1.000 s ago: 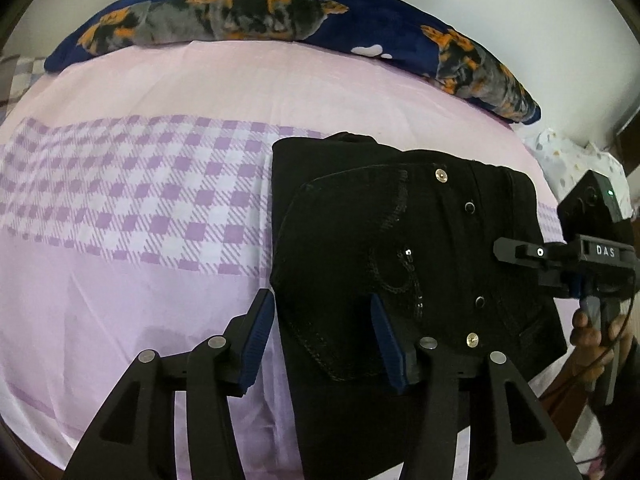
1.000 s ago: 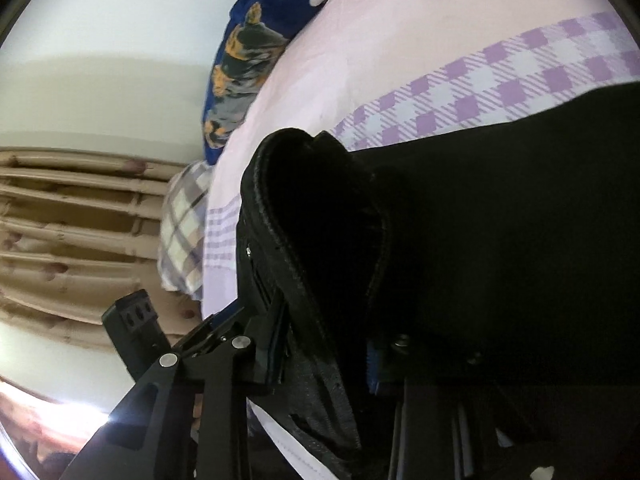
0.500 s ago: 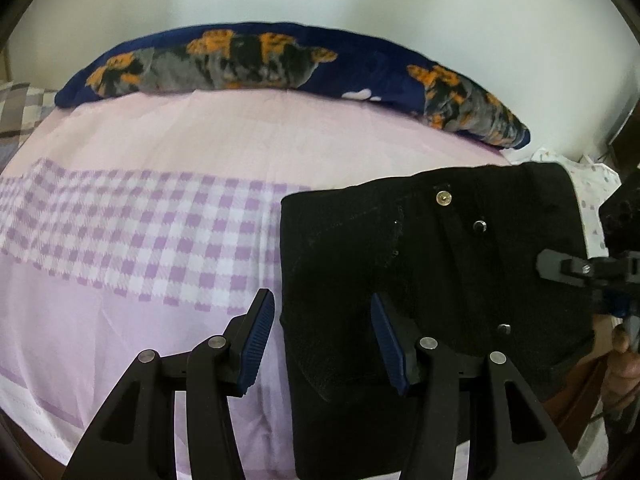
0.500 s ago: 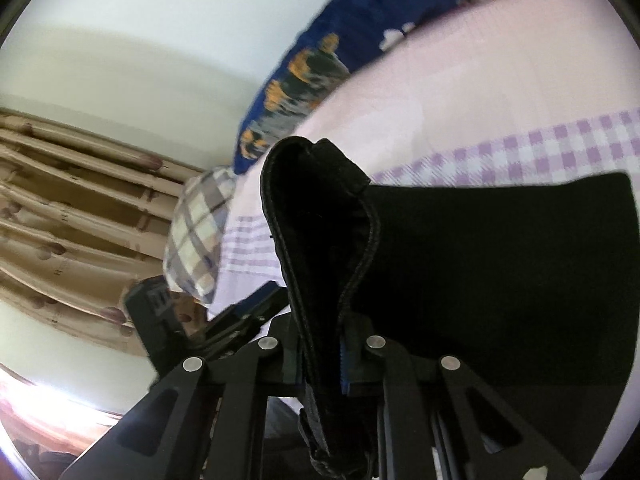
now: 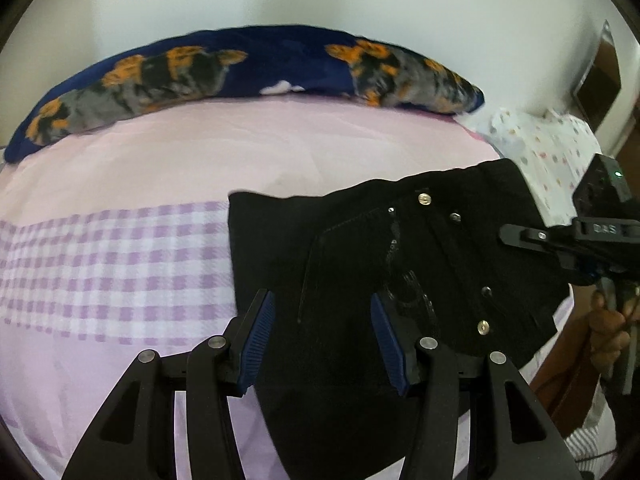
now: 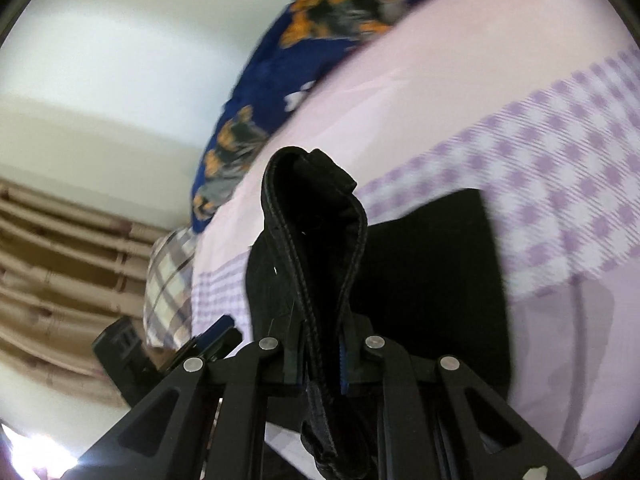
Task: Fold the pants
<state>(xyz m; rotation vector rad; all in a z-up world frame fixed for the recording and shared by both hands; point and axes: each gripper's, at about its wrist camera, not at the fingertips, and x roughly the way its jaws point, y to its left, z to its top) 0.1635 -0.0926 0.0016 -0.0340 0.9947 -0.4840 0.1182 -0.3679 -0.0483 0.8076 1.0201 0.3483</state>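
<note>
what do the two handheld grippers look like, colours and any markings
Both are matte black linkage frames with silver pivot rivets. The left gripper has ribbed dark-blue pads. The right gripper shows blue pad edges; from the left view its body bears white "DAS" lettering and a green light.

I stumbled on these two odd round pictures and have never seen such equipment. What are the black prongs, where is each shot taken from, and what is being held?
No robot here: a person carries a hand-held two-finger gripper in each hand, each with a fisheye camera looking along its fingers. In the left camera's view the left gripper stands open above black pants lying on a pink and purple checked bed sheet, with a dark blue pillow behind. The right gripper shows at that picture's edge. In its own view the right gripper, whose jaws have just been closing, pinches a thick edge of the pants.
</note>
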